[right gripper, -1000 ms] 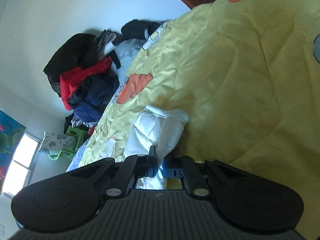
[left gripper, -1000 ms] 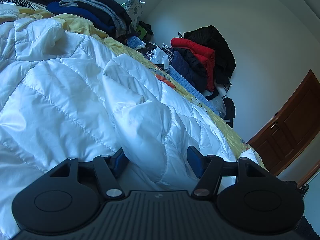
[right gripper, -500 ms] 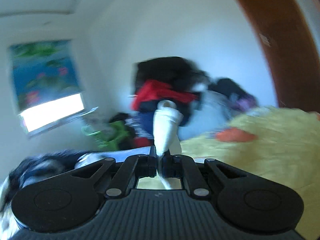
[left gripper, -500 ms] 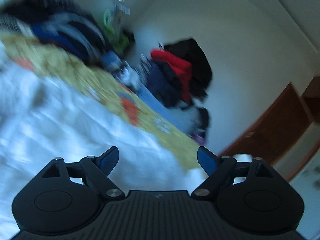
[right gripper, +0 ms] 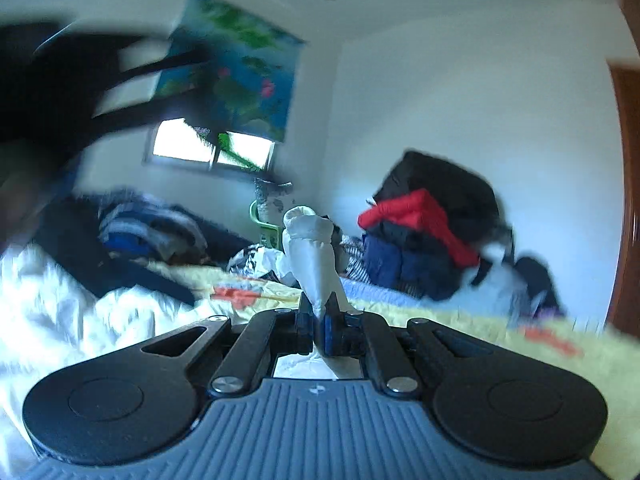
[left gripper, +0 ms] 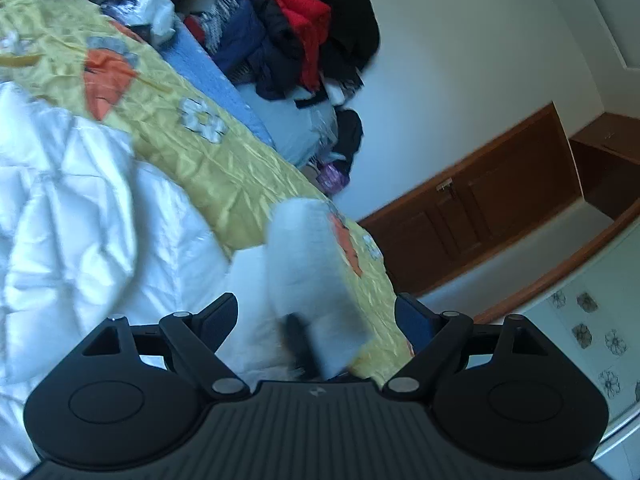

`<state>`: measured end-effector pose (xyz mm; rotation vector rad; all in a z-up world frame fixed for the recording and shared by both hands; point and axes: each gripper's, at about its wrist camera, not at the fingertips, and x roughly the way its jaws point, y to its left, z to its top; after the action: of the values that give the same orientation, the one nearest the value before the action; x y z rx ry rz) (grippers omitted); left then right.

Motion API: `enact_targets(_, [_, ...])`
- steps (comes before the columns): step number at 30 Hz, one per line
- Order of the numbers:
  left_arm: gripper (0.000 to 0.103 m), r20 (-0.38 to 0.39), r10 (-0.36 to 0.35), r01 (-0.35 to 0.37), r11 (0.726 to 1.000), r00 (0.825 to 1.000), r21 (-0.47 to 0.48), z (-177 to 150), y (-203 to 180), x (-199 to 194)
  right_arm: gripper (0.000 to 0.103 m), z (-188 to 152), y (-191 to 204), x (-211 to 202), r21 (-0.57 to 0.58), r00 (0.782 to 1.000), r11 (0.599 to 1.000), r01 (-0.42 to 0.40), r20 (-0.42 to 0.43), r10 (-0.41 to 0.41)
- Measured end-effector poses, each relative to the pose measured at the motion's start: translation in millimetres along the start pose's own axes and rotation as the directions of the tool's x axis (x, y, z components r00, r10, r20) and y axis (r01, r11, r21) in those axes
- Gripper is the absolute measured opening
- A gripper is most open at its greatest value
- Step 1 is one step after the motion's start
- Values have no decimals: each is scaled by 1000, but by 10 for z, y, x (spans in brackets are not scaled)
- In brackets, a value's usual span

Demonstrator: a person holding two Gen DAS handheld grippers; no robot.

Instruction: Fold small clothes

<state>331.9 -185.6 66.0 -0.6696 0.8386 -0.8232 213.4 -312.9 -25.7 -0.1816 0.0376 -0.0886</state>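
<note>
White quilted jacket (left gripper: 80, 208) spread across the yellow bedspread (left gripper: 224, 160), unfolded yet. Cuffed sleeve (right gripper: 314, 256) pinched tight in the right gripper (right gripper: 319, 330), lifted off the bed. Left gripper (left gripper: 316, 314) gaping, empty. Folding barely begun, judging by this.

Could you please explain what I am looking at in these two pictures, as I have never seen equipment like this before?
There is no robot here: a person holds a two-finger gripper in each hand, and each gripper carries a wide-angle camera looking along its fingers. One picture comes from the left gripper, whose jaws stand open with nothing pressed between them. The other comes from the right gripper, which is shut on a sleeve of the white jacket. That jacket lies on a bed with a yellow bedspread. A pile of clothes, red, black and navy, sits against the wall. The left picture also shows the raised sleeve, blurred.
</note>
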Motion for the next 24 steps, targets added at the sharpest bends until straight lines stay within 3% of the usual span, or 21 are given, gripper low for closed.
enact_targets(2, [86, -10, 66, -65, 997, 998, 45, -39, -83, 98, 9, -35, 147, -37, -111, 1000, 994, 1, 8, 0])
enact_targets(5, [85, -13, 186, -184, 979, 982, 91, -111, -140, 219, 9, -51, 260, -79, -181, 1000, 983, -14, 20, 18])
enact_targets(6, [77, -17, 223, -220, 971, 975, 89, -123, -131, 253, 9, -54, 280, -89, -191, 999, 981, -21, 21, 26])
enact_targets(7, [51, -30, 239, -236, 968, 970, 85, -116, -125, 268, 9, -51, 275, -91, -194, 999, 981, -28, 18, 32])
enact_targets(8, [40, -54, 242, -238, 968, 969, 83, -122, -102, 301, 9, -41, 283, -84, -194, 999, 980, -33, 13, 36])
enact_targets(10, [27, -55, 243, -240, 969, 969, 55, -116, -61, 306, 8, -44, 288, -93, -201, 999, 979, -35, 9, 37])
enact_targets(14, [22, -34, 273, -272, 961, 961, 40, -108, -42, 239, 12, -51, 284, -62, -222, 998, 973, -60, -18, 58])
enact_targets(16, [8, -7, 277, -277, 960, 961, 30, -83, -22, 159, 13, -77, 362, -77, -260, 998, 963, -66, -18, 63])
enact_targets(17, [8, 15, 290, -290, 957, 957, 29, -60, -16, 102, 13, -77, 374, -97, -270, 997, 960, -76, -14, 75])
enact_targets(21, [8, 79, 345, -347, 937, 935, 21, 99, 45, -150, 72, -87, 426, -179, -288, 992, 951, -112, 28, 126])
enact_targets(24, [8, 129, 376, -384, 923, 917, 35, 240, 81, -415, 74, -26, 406, -271, -274, 988, 954, -120, 61, 142])
